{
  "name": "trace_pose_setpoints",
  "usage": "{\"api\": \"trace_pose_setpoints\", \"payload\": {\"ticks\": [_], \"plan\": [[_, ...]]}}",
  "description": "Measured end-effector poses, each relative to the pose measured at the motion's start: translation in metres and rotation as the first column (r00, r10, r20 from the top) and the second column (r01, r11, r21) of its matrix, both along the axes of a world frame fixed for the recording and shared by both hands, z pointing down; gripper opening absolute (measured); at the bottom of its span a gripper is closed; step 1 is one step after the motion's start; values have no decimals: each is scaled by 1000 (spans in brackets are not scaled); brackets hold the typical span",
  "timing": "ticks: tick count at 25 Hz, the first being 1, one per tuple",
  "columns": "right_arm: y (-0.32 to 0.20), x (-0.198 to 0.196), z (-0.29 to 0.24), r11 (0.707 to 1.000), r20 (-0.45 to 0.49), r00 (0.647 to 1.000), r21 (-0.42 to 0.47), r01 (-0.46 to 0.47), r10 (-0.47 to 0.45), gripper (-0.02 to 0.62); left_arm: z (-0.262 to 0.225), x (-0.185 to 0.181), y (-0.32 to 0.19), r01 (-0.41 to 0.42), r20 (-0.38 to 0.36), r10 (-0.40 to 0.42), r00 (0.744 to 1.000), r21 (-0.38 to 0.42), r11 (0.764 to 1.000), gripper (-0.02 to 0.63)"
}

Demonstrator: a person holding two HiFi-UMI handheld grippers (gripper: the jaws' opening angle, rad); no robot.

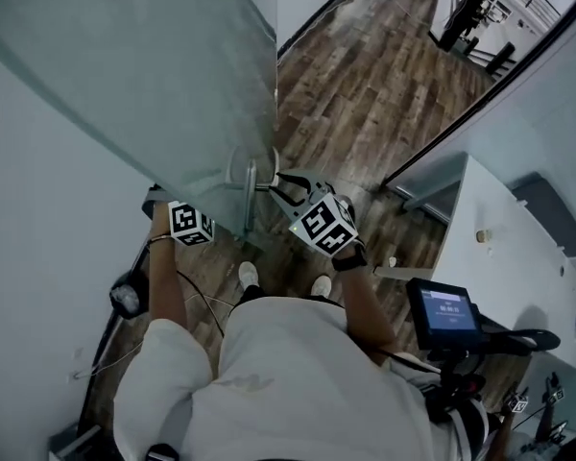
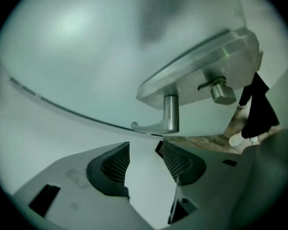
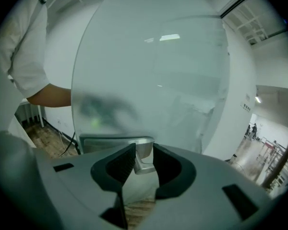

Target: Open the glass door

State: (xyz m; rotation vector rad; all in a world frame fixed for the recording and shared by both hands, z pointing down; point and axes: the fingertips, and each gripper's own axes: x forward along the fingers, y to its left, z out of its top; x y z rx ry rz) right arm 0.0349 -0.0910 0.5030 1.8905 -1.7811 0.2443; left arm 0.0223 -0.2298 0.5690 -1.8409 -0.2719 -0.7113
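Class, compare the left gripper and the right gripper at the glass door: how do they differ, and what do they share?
The left gripper is left of the glass door in the head view; the right gripper is right of it. Nothing stands between the left gripper's jaws, its lever lying ahead; the right gripper's jaws flank the other lever without pressing it. Both are open.

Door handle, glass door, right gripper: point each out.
door handle (image 2: pixel 170 114), left gripper view, upright stem.
glass door (image 1: pixel 154 65), head view, frosted pane.
right gripper (image 3: pixel 144 150), right gripper view, midway between fingertips.
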Motion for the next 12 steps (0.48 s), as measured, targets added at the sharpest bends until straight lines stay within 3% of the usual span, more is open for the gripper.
{"api": "trace_pose_setpoints", "payload": {"ticks": [4,6,7,9,12], "plan": [[-31,-15,16,994,-74,995,-90,62,-69,97,0,-41,-49,205,-90,-220,971,-156,966,213],[-51,-18,25,984,-158,982,-162,78,-104,97,-2,-62,-75,302,-124,-334,935,-217,928,213],[-62,-19,28,978,-190,974,-190,89,-125,97,-5,-71,-87,345,-147,-394,907,-276,897,213],[-81,-25,32,969,-199,966,-218,118,-163,97,-16,-89,-102,391,-189,-518,834,-459,798,213],[-101,-41,38,955,-172,964,-249,158,-205,97,-40,-121,-116,354,-203,-683,701,-733,581,212]]}}
